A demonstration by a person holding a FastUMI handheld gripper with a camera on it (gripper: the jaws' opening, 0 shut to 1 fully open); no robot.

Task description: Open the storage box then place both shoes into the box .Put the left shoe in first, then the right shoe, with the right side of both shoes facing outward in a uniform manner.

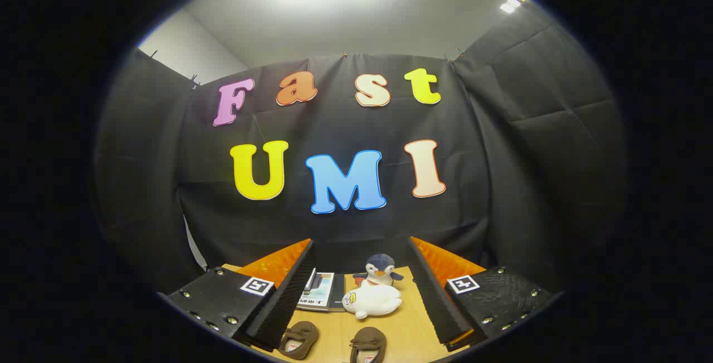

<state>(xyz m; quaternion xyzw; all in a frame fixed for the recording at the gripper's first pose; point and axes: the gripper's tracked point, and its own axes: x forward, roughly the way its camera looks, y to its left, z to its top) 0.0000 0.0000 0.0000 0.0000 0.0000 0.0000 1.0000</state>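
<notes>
On the table: two shoes lie between the fingers, toes pointing away.
Gripper: fingers wide apart, holding nothing.

2 brown shoes side by side on wooden table.

gripper | fingers spread wide apart | holding nothing | tilted upward

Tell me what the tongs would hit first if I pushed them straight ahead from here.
Probably nothing on the table: the open tongs point well above it, so the first contact would likely be the black cloth wall. The penguin toy, white plush and both shoes sit lower, though depth is unclear.
</notes>
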